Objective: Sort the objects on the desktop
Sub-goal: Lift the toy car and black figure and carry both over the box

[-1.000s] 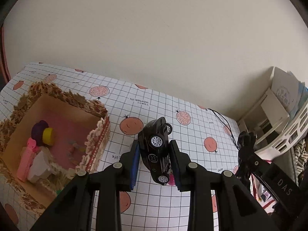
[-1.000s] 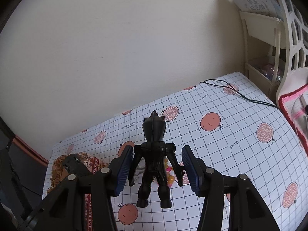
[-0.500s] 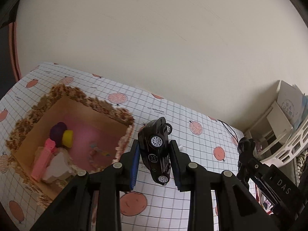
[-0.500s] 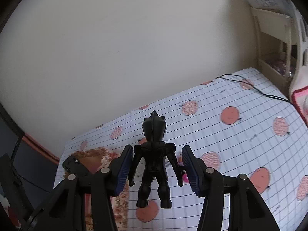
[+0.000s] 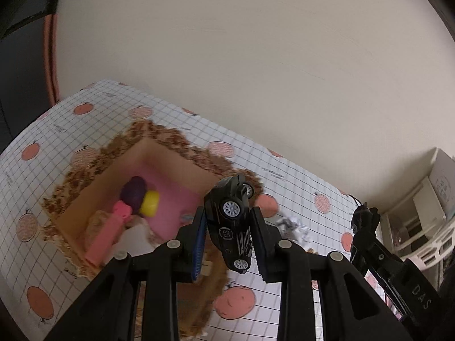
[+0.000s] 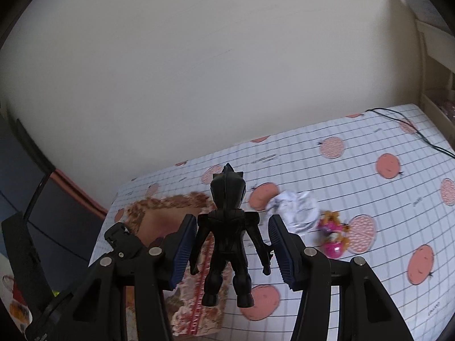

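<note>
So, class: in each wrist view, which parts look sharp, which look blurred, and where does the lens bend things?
Left wrist view: the toy car in the left gripper is crisp; the box and tablecloth smear. Right wrist view: the black figure is sharp, the pink toy blurred. Grid lines curve in both.

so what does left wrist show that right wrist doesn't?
Left wrist only: the left gripper shut on a black toy car, and the box interior holding a pink dispenser, a purple piece and a yellow piece.

Right wrist only: the right gripper shut on a black figure, and a pink toy on the tablecloth.

Both: the box, the crumpled paper, the checked tablecloth, and the wall.
</note>
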